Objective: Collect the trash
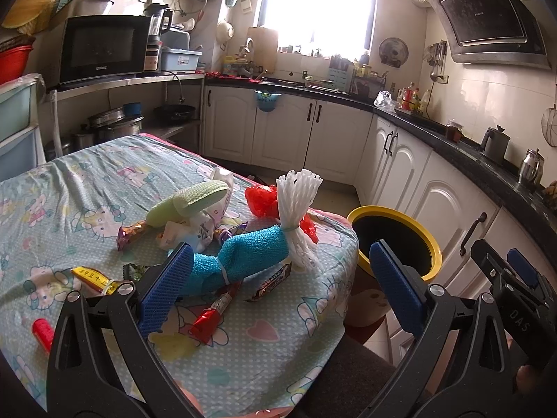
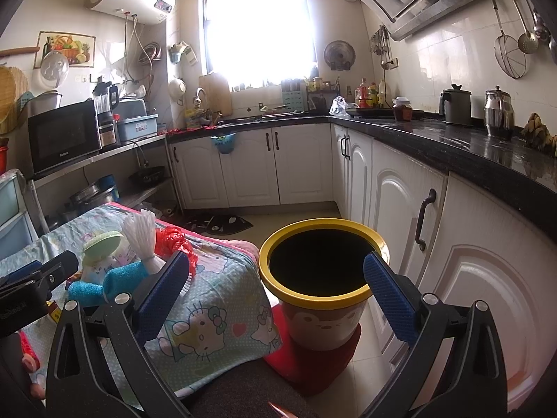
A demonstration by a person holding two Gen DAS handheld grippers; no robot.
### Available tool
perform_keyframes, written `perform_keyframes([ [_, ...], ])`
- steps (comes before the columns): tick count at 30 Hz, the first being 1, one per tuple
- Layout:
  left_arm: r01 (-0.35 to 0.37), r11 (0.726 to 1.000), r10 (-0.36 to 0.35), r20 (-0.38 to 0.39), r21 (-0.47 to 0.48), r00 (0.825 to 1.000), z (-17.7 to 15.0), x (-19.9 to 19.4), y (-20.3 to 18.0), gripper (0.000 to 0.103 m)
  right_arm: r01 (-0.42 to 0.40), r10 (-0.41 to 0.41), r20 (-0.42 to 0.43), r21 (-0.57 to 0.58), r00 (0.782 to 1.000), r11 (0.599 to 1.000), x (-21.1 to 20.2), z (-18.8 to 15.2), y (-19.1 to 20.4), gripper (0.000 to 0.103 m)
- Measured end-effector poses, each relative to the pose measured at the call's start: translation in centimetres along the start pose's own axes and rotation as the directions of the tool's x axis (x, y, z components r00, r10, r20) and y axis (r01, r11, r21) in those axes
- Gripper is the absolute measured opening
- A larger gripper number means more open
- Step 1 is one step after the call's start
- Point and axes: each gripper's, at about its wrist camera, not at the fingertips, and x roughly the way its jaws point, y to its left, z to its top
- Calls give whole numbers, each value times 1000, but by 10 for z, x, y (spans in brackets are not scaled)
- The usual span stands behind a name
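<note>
Trash lies on the table's Hello Kitty cloth (image 1: 69,181): a blue foam net (image 1: 243,250), a white foam net (image 1: 297,209), a red plastic bag (image 1: 261,200), a green foam net (image 1: 188,202), crumpled paper (image 1: 195,230) and several snack wrappers (image 1: 212,317). A yellow-rimmed bin (image 1: 397,240) stands on the floor right of the table, also seen in the right wrist view (image 2: 320,271). My left gripper (image 1: 282,278) is open and empty above the table's near right part. My right gripper (image 2: 278,285) is open and empty, above the bin's near side.
White cabinets (image 2: 400,216) with a black counter (image 2: 452,139) run along the back and right. A microwave (image 1: 101,48) sits on a steel shelf at the left. A red mat (image 2: 313,358) lies under the bin. A red tube (image 1: 41,334) lies at the table's near left.
</note>
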Motion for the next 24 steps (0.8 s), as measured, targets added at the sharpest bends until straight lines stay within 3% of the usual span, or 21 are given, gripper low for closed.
perform_keyframes([
  [24,-3,1000,3,2,-1,1000,0,0,-1,93,0,0,3,-3,1000,1000,-1,1,0,97],
])
